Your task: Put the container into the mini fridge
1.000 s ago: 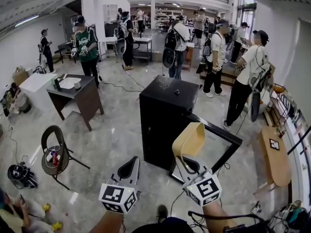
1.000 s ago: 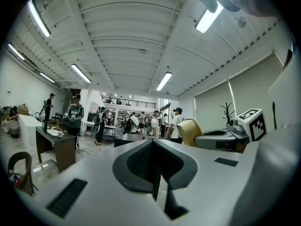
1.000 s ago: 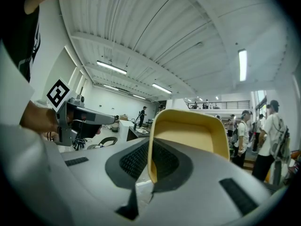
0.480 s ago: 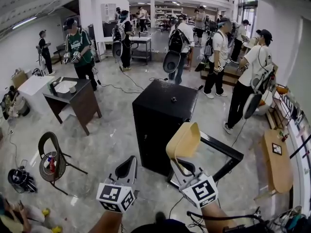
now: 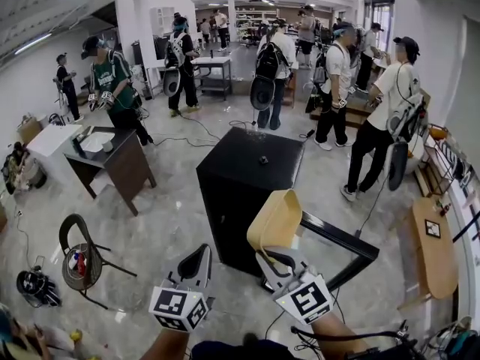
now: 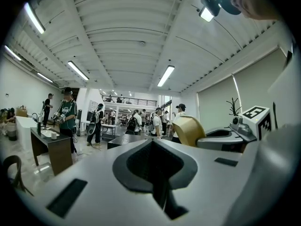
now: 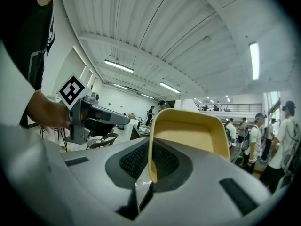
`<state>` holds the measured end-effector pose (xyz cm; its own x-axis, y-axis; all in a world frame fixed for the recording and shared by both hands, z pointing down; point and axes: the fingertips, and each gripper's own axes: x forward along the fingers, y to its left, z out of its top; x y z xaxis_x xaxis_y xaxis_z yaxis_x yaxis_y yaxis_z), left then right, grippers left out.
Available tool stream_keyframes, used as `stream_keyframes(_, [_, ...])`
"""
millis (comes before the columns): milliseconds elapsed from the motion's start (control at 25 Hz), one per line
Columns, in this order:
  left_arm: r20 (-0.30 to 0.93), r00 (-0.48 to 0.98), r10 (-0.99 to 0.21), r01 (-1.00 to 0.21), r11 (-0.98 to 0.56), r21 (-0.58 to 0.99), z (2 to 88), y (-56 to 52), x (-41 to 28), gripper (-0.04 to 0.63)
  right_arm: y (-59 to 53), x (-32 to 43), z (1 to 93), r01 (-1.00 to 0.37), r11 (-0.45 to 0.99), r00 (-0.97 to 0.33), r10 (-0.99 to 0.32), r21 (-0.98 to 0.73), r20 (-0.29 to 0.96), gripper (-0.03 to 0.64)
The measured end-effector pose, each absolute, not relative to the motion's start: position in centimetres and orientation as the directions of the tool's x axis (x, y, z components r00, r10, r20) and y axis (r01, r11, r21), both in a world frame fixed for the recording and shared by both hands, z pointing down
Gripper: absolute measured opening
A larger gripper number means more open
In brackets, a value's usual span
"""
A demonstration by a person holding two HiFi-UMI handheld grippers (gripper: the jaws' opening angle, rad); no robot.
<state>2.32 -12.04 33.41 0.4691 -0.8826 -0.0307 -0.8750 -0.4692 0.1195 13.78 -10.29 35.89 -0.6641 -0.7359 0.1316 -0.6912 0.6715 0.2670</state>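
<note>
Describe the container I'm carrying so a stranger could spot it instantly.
Find the black mini fridge standing mid-floor. Just in front of it, the right gripper is shut on the container: an open tan tub, pale against the black fridge.

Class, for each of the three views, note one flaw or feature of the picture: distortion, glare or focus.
Head view: strong fisheye bows straight lines, and the glossy floor shows a pale sheen. Left gripper view: dark round vignette; the left gripper up close is soft, the background sharper. Right gripper view: the strip lamp is blown out white; the container is evenly lit.
</note>
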Motion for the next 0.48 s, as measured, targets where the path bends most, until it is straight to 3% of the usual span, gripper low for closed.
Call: stream_keyframes(480, [-0.045,0.543,-0.839,-0.828,-0.543,0.137,33.4,-16.0,0.8,0.009,-13.1,11.3,36.7,-0.729,0.626,-0.606,-0.778,0.277,0.165,0.025])
